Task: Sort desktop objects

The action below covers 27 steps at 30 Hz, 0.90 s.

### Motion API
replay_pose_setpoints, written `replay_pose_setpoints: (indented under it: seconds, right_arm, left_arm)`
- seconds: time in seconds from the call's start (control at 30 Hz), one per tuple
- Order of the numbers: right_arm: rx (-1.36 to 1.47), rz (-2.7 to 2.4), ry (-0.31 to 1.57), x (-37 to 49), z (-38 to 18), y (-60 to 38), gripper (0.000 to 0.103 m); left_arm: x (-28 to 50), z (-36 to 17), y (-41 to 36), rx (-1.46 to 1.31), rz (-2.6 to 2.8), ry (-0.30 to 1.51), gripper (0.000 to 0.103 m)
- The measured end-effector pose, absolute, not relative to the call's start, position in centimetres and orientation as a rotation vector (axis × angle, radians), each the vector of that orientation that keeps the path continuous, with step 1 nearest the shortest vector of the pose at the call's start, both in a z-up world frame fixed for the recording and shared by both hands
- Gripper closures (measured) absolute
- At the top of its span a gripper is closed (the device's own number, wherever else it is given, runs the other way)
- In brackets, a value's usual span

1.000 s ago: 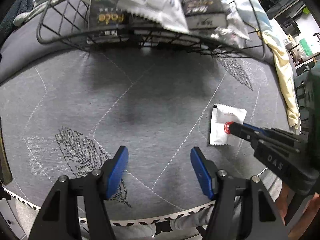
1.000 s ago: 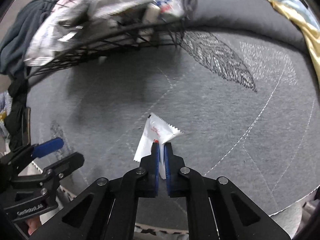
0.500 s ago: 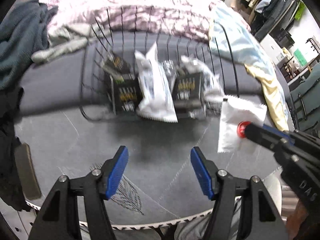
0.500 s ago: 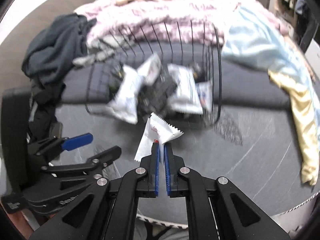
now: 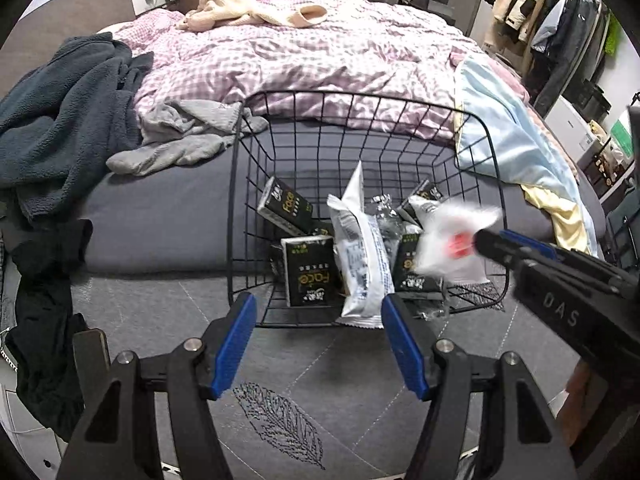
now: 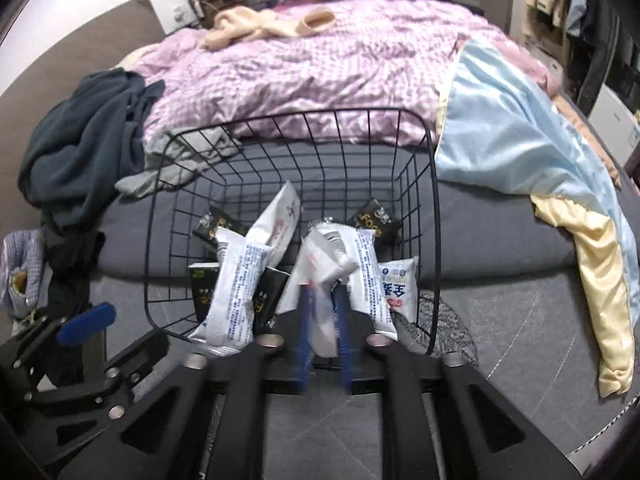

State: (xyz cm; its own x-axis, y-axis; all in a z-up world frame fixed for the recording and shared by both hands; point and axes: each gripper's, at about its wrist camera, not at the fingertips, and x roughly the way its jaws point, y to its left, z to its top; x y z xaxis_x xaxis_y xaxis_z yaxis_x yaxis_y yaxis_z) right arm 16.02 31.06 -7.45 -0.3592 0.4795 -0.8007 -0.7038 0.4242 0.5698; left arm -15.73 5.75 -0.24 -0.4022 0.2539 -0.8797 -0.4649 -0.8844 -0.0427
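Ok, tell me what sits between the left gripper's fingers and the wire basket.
Nothing: in the left wrist view, only bare grey quilted fabric separates the open left gripper from the wire basket.

white sachet [image 5: 452,246] smeared by motion blur, print unreadable, right gripper [image 6: 323,320] blue pads blurred so jaw gap unclear, packets low in wire basket [image 5: 236,216] partly hidden behind each other, left gripper [image 5: 318,344] arms cut by bottom edge

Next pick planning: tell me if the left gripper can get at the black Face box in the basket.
Probably yes. The left gripper is open and empty, just short of the wire basket. The black Face box stands near the front wall, uncovered; reaching over the rim looks feasible.
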Motion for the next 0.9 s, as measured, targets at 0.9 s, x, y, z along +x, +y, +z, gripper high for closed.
replay_pose_setpoints:
  seconds: [0.9]
  right_arm:
    - [-0.21,1.175,1.527,8.1,-10.6,16.0,0.026]
  left_arm:
    - [-6.0,-5.6,1.6,-1.463,2.271,0.286,0.03]
